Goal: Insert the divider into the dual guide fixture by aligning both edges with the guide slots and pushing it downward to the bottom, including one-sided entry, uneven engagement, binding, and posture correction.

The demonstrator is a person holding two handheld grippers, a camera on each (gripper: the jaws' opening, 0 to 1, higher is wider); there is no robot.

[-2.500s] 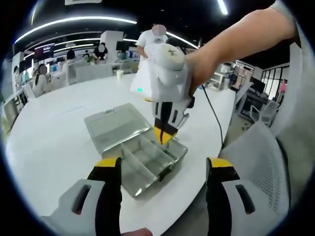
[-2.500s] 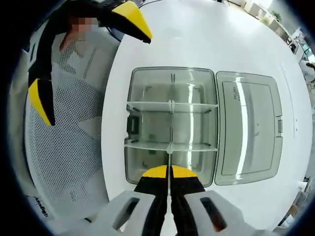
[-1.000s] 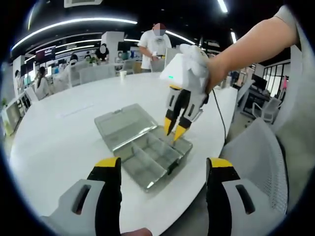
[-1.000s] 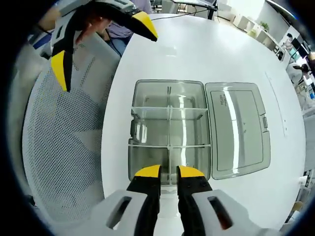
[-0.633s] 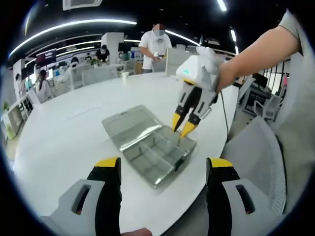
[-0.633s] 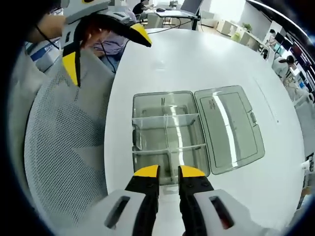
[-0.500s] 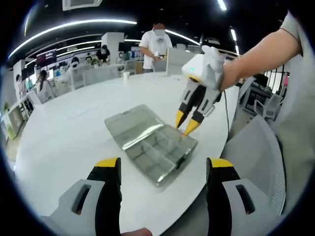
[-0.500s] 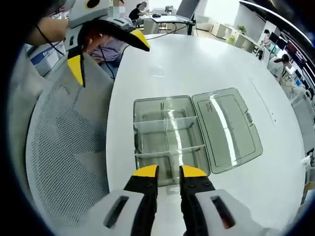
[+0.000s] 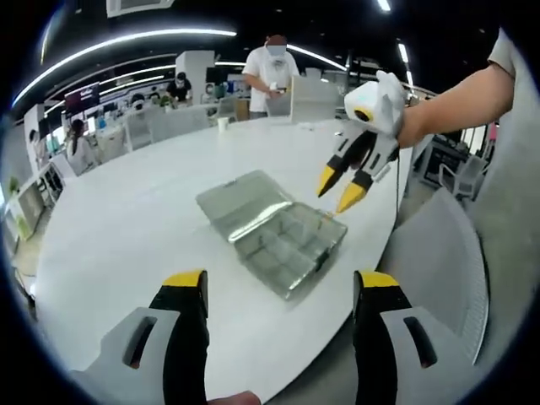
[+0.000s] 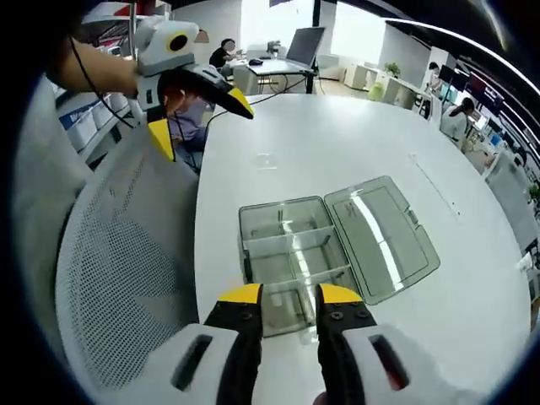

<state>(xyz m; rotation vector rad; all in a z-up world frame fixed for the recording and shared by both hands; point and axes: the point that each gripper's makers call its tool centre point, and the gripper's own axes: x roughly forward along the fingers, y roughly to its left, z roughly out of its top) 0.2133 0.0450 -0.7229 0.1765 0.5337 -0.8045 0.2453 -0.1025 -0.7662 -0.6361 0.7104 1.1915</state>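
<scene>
Standing upright in the clear box (image 10: 291, 257), thin transparent dividers (image 10: 285, 242).

left gripper (image 9: 280, 291): white body, black jaws, yellow tips | right gripper (image 10: 289, 297): same | grey sleeve (image 9: 515, 51)

Clear fixture box (image 10: 295, 253) open on table, dividers (image 10: 291, 240) seated upright.
</scene>
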